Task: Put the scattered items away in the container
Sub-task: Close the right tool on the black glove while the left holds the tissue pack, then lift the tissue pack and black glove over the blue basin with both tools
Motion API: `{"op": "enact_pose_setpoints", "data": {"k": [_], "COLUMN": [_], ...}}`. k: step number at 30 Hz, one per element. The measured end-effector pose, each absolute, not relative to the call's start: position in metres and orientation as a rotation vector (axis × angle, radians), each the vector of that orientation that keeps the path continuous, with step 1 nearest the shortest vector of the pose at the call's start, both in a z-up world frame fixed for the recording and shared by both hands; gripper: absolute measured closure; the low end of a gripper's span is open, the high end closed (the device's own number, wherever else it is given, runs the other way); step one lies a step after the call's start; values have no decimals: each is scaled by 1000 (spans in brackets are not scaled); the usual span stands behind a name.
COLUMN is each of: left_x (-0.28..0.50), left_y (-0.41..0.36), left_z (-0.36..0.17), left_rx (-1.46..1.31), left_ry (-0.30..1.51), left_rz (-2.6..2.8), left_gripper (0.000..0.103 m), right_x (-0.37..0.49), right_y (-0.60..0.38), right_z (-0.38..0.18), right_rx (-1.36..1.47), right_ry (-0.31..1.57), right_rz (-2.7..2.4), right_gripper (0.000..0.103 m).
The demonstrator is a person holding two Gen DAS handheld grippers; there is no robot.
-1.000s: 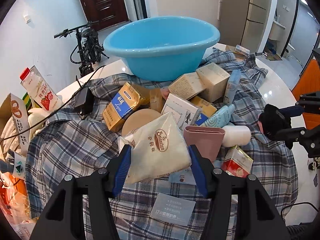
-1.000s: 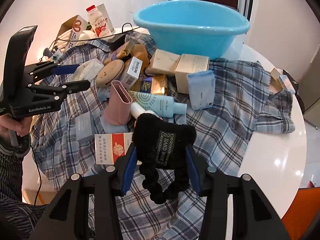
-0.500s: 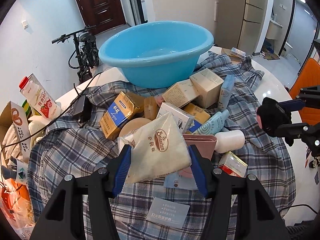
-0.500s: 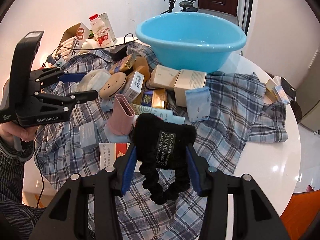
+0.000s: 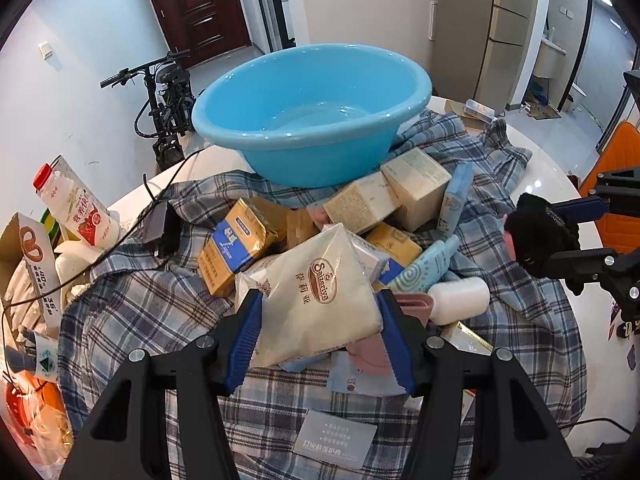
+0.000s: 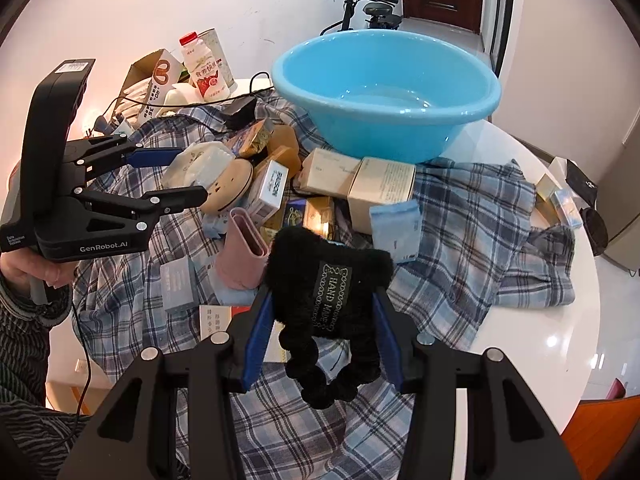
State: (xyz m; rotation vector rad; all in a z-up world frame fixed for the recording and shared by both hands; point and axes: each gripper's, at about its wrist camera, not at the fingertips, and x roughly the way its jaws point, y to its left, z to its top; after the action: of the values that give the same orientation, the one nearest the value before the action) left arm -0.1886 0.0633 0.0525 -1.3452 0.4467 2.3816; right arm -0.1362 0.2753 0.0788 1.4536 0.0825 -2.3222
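My left gripper (image 5: 318, 312) is shut on a white plastic packet (image 5: 316, 292) with a round brown logo, held above the pile. In the right wrist view the left gripper (image 6: 188, 178) holds that packet (image 6: 200, 164) at the left. My right gripper (image 6: 322, 320) is shut on a black fuzzy hair band (image 6: 328, 280) with a "HAND MADE" label; its loops dangle below the fingers. From the left wrist view the right gripper (image 5: 568, 232) carries the band (image 5: 540, 228) at the right. The empty blue basin (image 5: 320, 160) (image 6: 380, 136) stands behind the pile.
A plaid cloth (image 5: 132, 312) covers the round white table (image 6: 540, 340). On it lie several boxes (image 6: 380, 184), a pink cup (image 6: 242, 248), a teal tube (image 5: 424, 268) and a white bottle (image 5: 456, 300). A milk bottle (image 5: 76, 204), cartons and a cable sit left. A bicycle (image 5: 164, 96) stands behind.
Both grippers have lifted slightly with their loads still held. The pile and basin sit lower in both views, and the pink cup has slipped behind the packet in the left wrist view.
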Motion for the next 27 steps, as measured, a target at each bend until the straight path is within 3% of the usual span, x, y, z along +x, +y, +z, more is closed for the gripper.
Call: {"op": "enact_pose_setpoints", "data": {"k": [27], "left_x": [-259], "left_y": [78], "left_z": [160], "left_rx": [-1236], "left_ry": [403], "left_rz": [2483], "left_gripper": [43], "right_x": [-217], "right_y": [284], "right_z": [185], "right_rx": [1360], "right_ry": [94], "right_rz": [-2453], "right_gripper": [56]}}
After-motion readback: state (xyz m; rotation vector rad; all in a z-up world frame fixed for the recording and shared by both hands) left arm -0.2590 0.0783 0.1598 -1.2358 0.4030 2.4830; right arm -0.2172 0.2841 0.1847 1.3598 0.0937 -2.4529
